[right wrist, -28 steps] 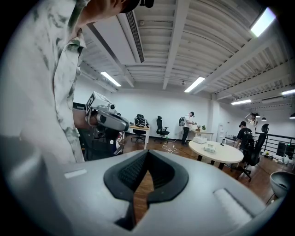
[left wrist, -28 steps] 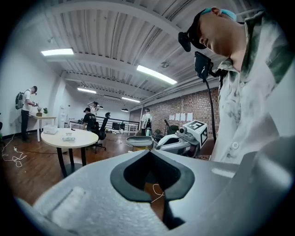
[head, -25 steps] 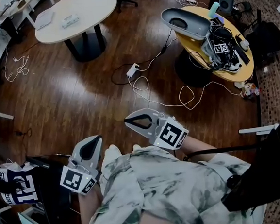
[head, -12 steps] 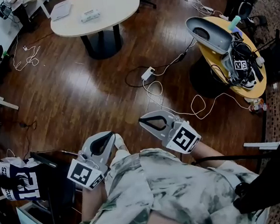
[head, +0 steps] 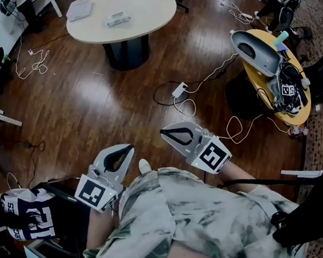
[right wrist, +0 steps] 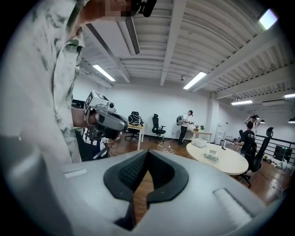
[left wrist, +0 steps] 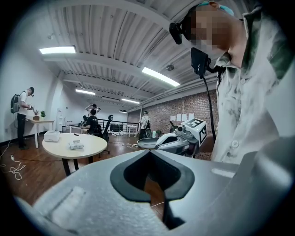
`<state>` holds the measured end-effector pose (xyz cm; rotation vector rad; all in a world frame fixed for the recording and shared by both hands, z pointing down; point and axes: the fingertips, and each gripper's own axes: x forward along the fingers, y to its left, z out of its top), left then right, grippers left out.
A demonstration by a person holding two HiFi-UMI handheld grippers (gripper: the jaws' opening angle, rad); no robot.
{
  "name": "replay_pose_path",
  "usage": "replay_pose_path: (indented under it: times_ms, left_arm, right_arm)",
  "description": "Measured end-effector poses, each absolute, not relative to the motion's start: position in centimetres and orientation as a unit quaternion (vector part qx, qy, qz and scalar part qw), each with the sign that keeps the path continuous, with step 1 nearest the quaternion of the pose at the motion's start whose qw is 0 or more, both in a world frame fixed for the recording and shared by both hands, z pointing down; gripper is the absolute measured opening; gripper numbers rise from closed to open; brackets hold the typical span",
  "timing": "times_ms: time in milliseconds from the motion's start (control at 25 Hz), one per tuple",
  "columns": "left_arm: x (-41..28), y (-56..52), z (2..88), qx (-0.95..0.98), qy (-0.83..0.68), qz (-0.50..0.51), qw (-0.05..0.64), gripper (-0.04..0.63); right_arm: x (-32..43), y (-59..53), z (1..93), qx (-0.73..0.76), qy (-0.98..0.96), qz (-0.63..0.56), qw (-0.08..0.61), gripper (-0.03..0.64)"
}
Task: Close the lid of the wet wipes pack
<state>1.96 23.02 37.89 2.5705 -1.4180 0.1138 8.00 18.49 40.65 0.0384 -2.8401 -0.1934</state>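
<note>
**Both grippers shut and empty, wipes pack far off on the round table**

The person stands on open wooden floor [head: 81, 110] with both tools held low in front of the body. The left gripper [head: 128, 149] has its jaws pressed together with nothing between them. The right gripper [head: 163, 133] is the same, jaws together on nothing. The two tips point forward and sit near each other without touching.

The wet wipes pack [head: 117, 18] lies on top of the round white table [head: 146, 17], well apart from both grippers. A flat white item [head: 80, 9] lies beside it, nearer the table's far left edge.

A wide stretch of bare floor lies between the person and that table. To the right of this stretch, a white power strip [head: 179, 89] lies on the boards with a looping white cable [head: 189, 109] that runs close to the right gripper. Further right is a yellow table [head: 268, 96] crowded with gear and wires. At the person's left stands a dark chair with a numbered jersey [head: 24, 213] draped over it, just beside the left gripper.
</note>
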Motion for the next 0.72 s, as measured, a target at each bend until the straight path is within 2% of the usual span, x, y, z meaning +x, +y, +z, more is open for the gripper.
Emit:
replay_pose_path:
  times_ms: [320, 720]
  left_arm:
    - [-3.4, 21.2, 39.2, 0.881, -0.460, 0.043, 0.105, -0.002]
    - [-5.8, 18.1, 40.0, 0.887, -0.447, 0.037, 0.112, -0.002]
  right_arm:
    - [2.7, 16.2, 41.1, 0.032, -0.984, -0.071, 0.157, 0.006]
    - [0.2, 13.3, 41.4, 0.042, -0.982, -0.066, 0.170, 0.006]
